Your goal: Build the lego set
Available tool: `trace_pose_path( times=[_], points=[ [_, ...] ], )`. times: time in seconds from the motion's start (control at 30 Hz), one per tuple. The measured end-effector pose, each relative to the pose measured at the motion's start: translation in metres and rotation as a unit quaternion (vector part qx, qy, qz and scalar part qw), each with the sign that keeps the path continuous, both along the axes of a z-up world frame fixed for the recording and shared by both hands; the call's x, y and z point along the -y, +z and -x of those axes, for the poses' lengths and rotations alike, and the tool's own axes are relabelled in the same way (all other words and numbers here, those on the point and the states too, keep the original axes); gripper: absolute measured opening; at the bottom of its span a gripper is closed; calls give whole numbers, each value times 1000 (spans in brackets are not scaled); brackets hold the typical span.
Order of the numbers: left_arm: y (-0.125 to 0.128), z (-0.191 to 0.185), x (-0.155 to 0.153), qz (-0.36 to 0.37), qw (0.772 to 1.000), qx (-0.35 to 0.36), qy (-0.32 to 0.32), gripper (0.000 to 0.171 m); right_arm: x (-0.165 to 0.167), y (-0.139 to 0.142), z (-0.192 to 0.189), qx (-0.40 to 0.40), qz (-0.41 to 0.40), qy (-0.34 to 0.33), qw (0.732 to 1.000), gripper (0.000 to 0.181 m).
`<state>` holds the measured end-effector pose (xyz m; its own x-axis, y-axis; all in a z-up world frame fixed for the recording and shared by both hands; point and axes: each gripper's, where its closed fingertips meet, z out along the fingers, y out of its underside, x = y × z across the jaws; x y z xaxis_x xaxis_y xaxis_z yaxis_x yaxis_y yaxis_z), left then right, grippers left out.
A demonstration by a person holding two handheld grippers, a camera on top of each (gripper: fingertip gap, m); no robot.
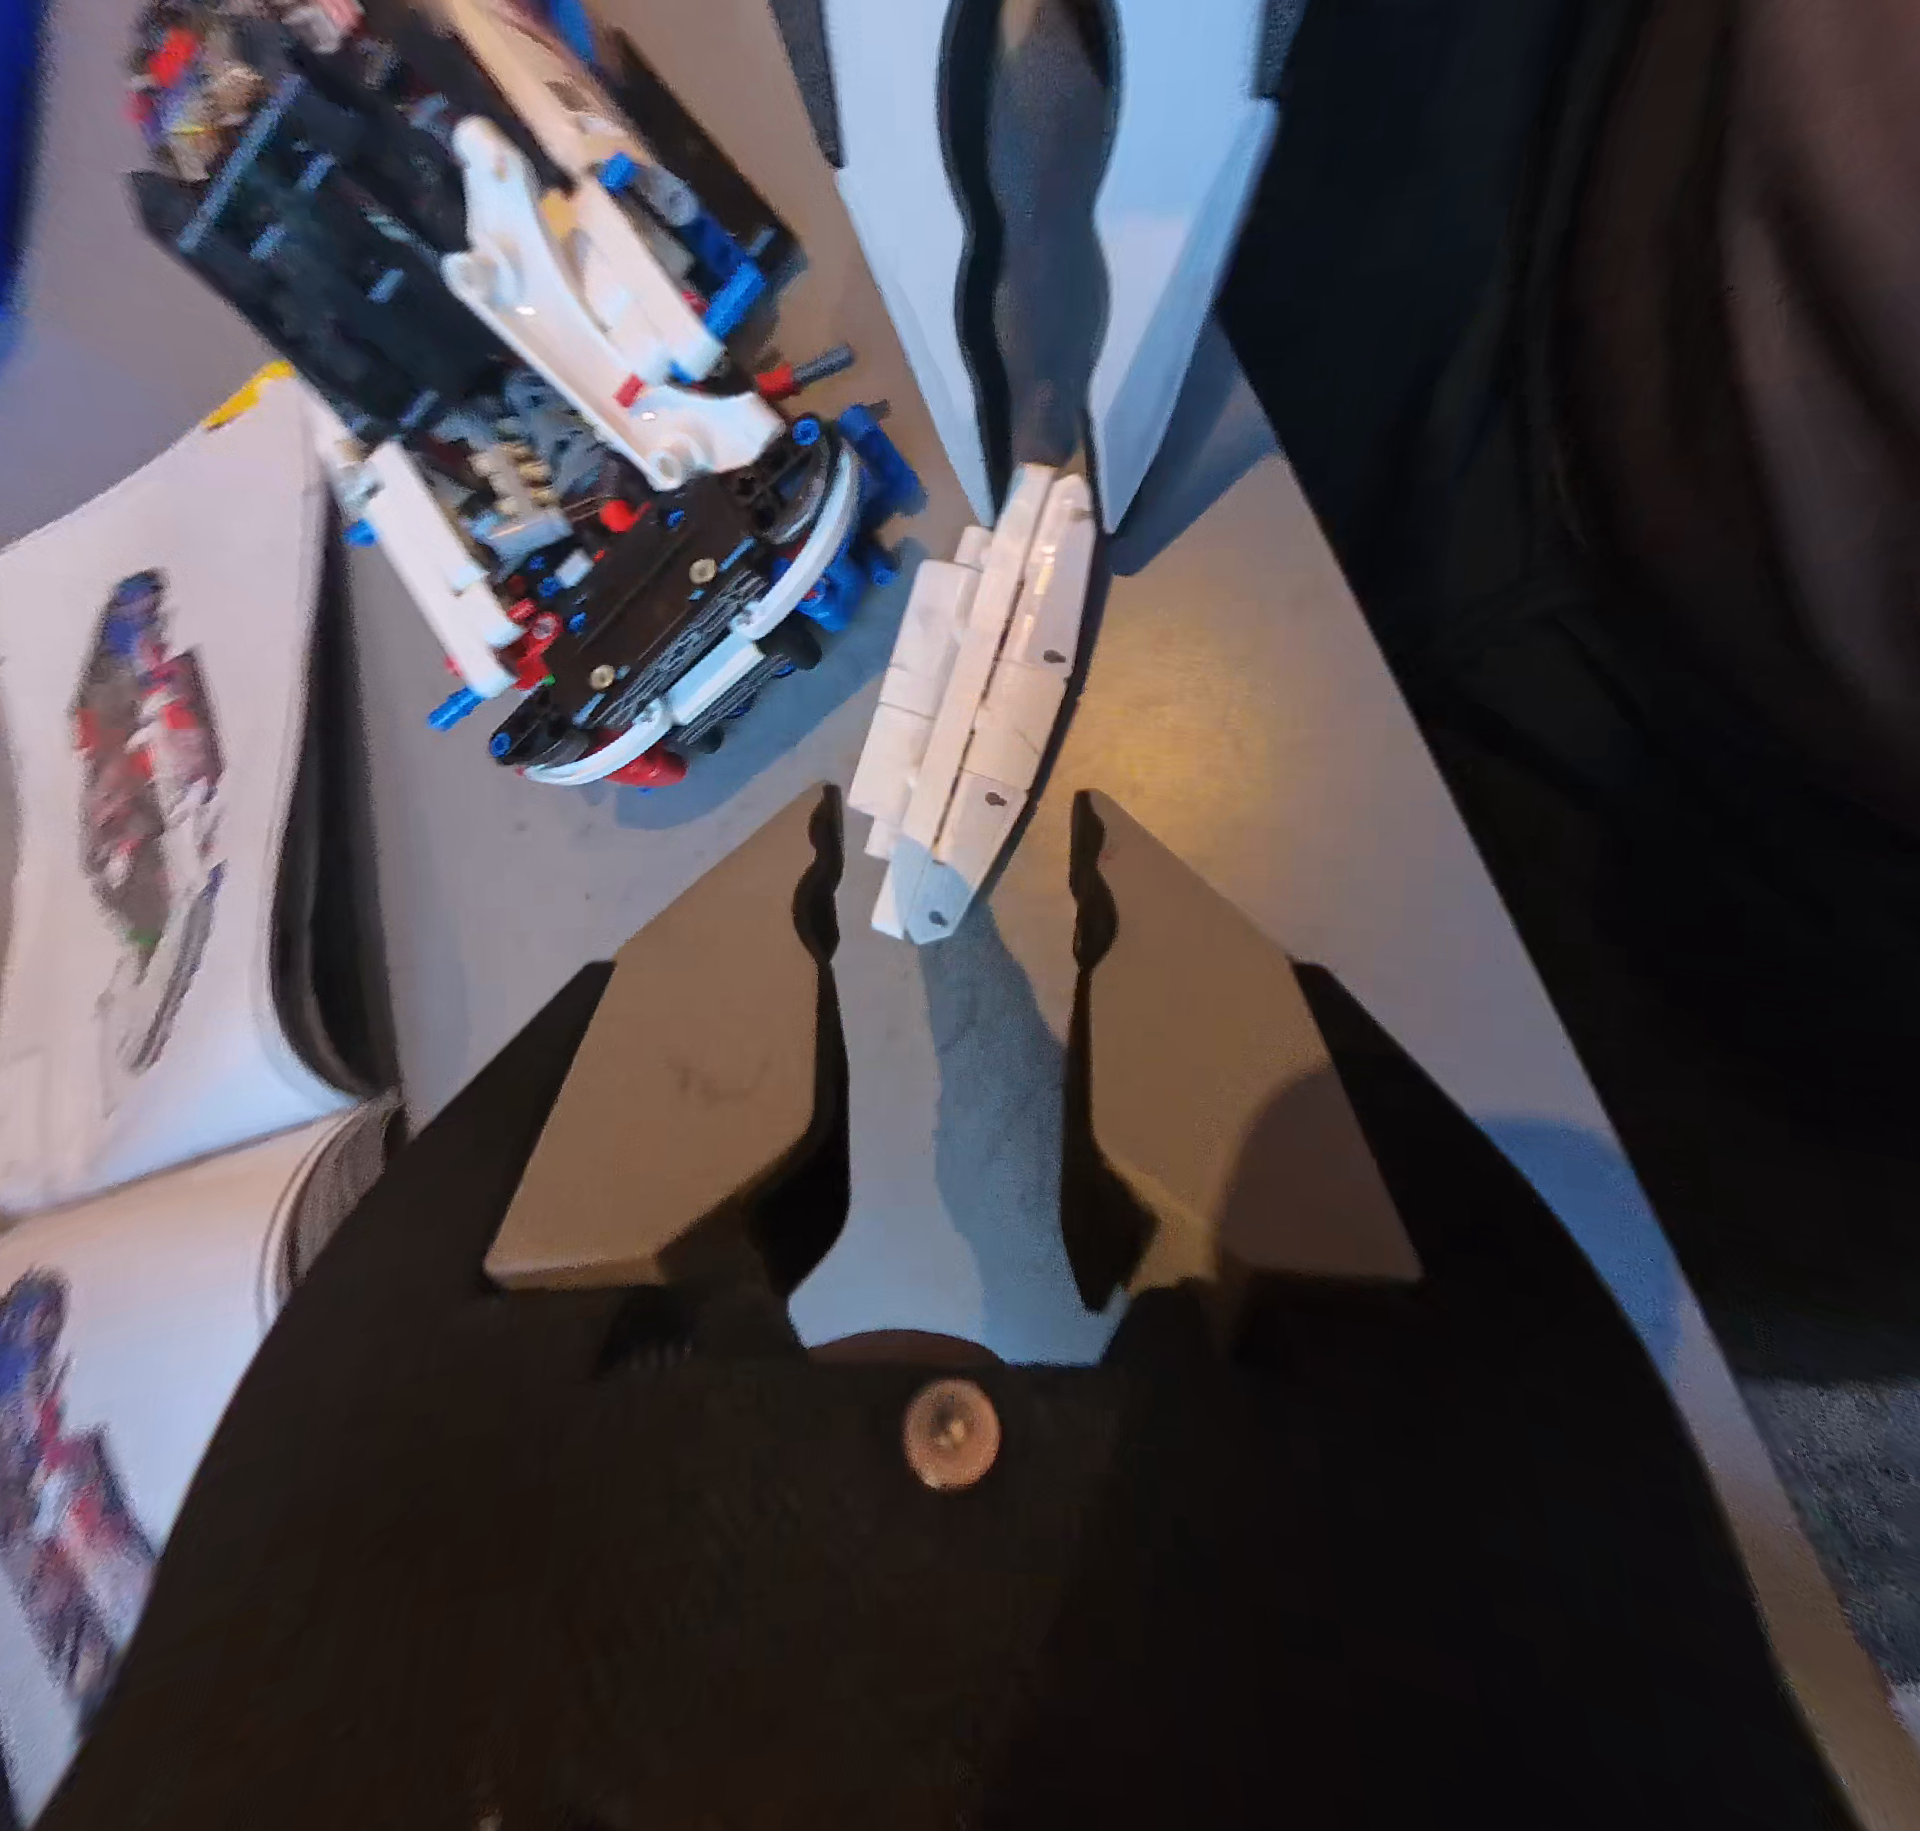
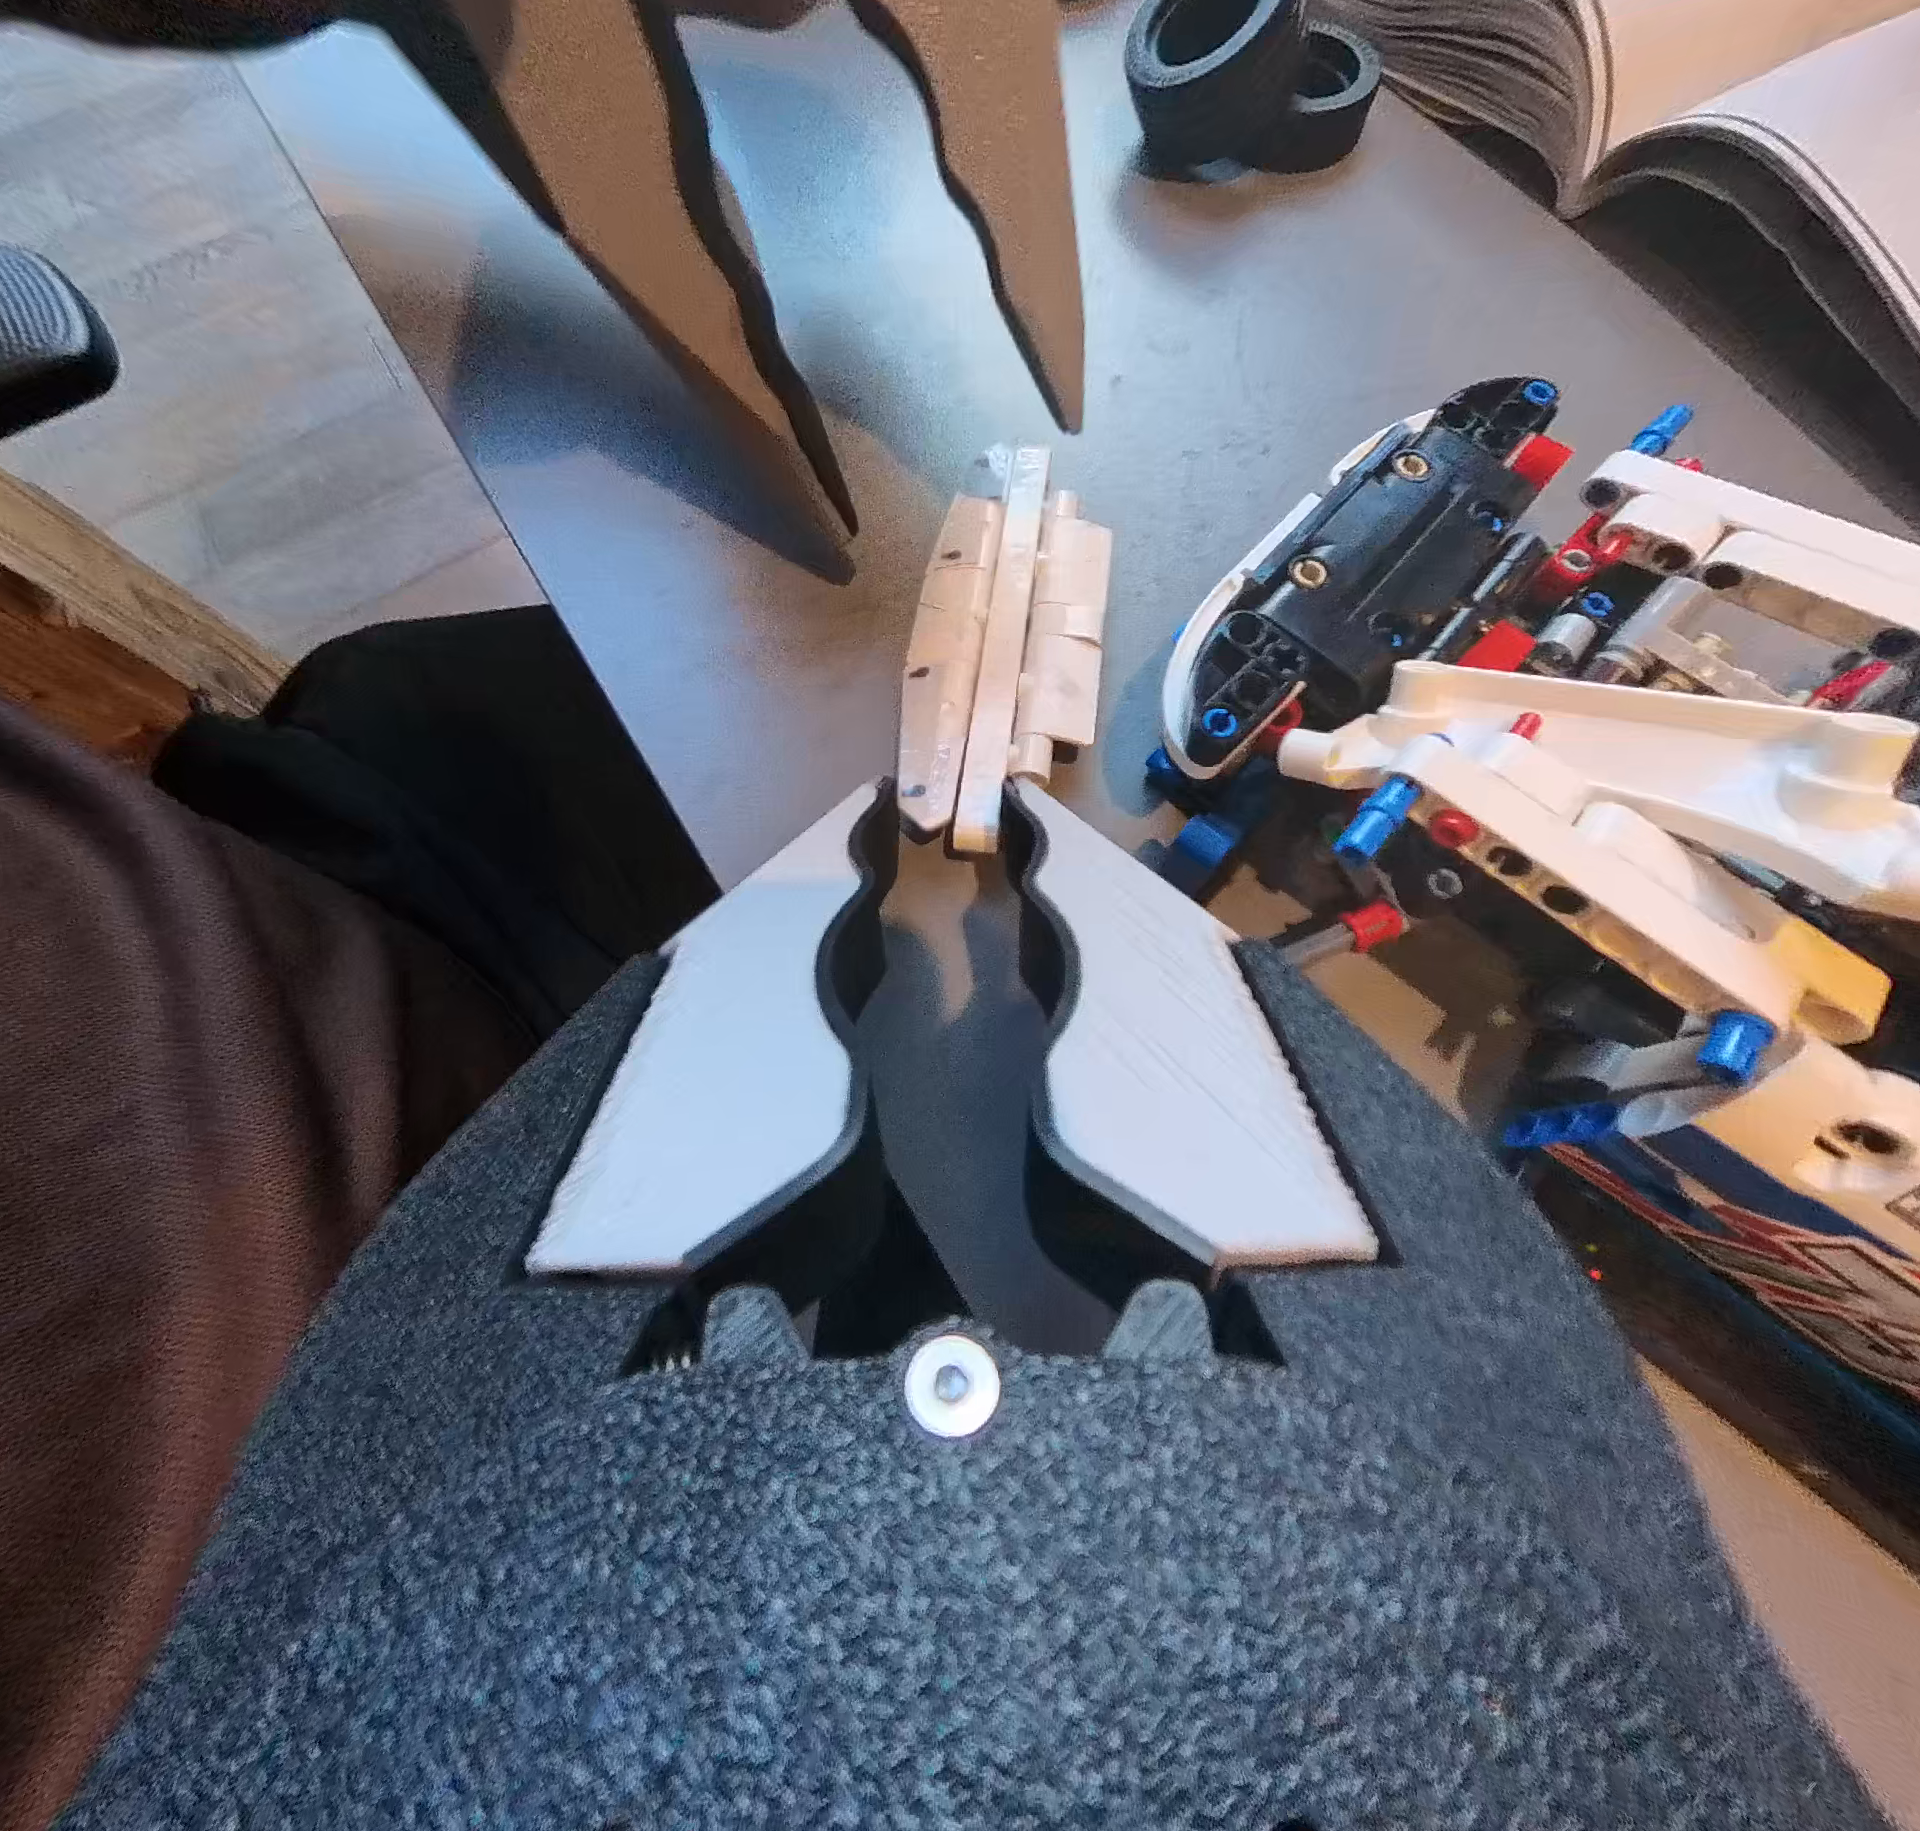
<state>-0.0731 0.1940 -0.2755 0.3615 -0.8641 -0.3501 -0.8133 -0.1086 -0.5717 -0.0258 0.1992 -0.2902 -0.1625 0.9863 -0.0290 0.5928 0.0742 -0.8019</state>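
Worktop (image 2: 1226,327) grey, carrying a partly built lego car (image 1: 582,451), an open instruction booklet (image 1: 156,794) and a cluster of black tyres (image 2: 1247,56).

Right gripper (image 2: 951,825): fingers closed to a narrow gap, clamped on the near end of a long white lego panel assembly (image 2: 1003,659). The assembly extends forward from the fingertips, over the worktop just beside the nose of the car; whether its far end rests on the surface cannot be told. In the left wrist view the same assembly (image 1: 971,711) hangs from the right gripper (image 1: 1039,472), which enters from the top of the frame.

Left gripper (image 1: 951,825): fingers spread moderately wide, holding nothing. The free end of the white assembly lies just at the gap between the fingertips, not gripped. In the right wrist view the left gripper (image 2: 956,493) points down toward that far end, one tip close beside it; contact cannot be confirmed.

The car lies to the left of the assembly in the left wrist view, apart from it. The booklet lies at the worktop's far side from the person's dark sleeve (image 2: 156,1106).
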Motion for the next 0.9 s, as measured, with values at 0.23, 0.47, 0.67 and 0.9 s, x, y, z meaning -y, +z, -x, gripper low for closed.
trace_pose_path(
  times=[0.23,0.47,0.67,0.9],
  points=[
    [-7,-7,-8,-159,978,-101,88,39,1,14,0,-30,41,-12,999,20],
    [11,-17,-26,-350,907,-222,75,9,-1,29,-3,-63,78,-30,995,20],
    [43,-20,-37,-500,829,-252,-2,4,-13,53,-16,-117,119,-48,985,15],
    [40,-13,-79,-528,796,-275,-109,4,-55,53,-32,-118,156,-102,975,14]
  ],
)
